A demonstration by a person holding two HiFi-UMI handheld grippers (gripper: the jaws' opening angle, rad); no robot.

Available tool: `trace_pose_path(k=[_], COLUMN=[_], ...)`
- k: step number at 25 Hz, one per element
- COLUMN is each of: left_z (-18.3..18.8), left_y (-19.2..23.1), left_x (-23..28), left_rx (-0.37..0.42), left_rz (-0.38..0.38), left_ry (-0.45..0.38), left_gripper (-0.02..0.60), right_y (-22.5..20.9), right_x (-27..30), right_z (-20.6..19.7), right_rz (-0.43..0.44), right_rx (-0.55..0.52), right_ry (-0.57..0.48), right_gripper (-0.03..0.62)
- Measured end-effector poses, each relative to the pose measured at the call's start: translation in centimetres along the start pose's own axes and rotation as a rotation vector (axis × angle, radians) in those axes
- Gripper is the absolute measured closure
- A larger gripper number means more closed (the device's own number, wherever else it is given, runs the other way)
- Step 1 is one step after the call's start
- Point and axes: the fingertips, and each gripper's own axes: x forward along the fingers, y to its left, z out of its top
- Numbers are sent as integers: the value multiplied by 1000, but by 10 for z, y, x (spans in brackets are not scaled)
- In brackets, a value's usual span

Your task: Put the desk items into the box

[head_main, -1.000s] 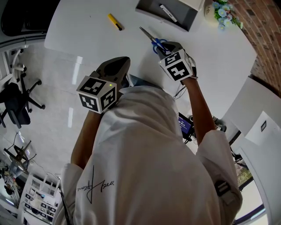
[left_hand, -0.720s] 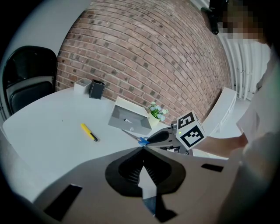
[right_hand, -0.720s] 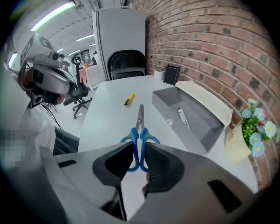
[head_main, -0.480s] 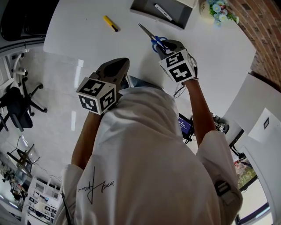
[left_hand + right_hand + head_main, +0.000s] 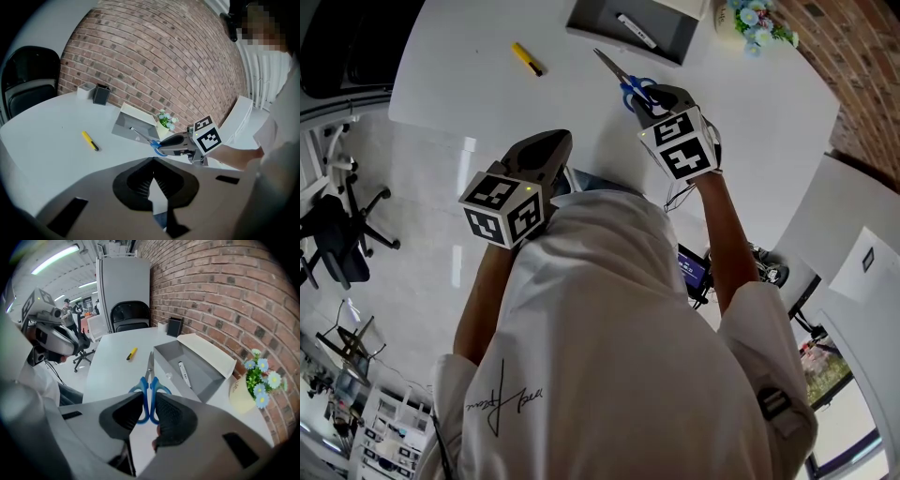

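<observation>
Right gripper view: the right gripper (image 5: pixel 149 400) is clamped on the blue handle loops of the scissors (image 5: pixel 150 373), with the closed blades pointing to 12 o'clock over the white table (image 5: pixel 110 376); whether the tips are clear of the tabletop I cannot tell; the grey box (image 5: pixel 208 378) lies open just beside them at 1 o'clock, with a marker (image 5: pixel 184 373) already inside; a yellow pen-like item (image 5: pixel 131 353) waits at 11 o'clock, well apart; the left gripper (image 5: pixel 153 176) is closed on nothing and hangs back near the table's edge

The hold is only on the loops, so the long blades hang out beyond the pads; I judge they could swing or droop during the carry, or slip out if the squeeze eases; a low approach may catch the tips on the box's near wall and shove the box; overshooting toward 3 o'clock risks knocking the flower pot (image 5: pixel 243 394); a drop from height may bounce off the marker
</observation>
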Motion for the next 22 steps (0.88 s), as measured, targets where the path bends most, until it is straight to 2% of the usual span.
trace_pose_path(k=[22], left_z=[1], left_y=[2], left_x=[10], left_rx=[4], left_rz=[2], left_ry=[25], left_gripper=[577], right_y=[-43], right_x=[-8], right_z=[21], right_rz=[-51], right_rx=[-8], right_ry=[-34], right_gripper=[491])
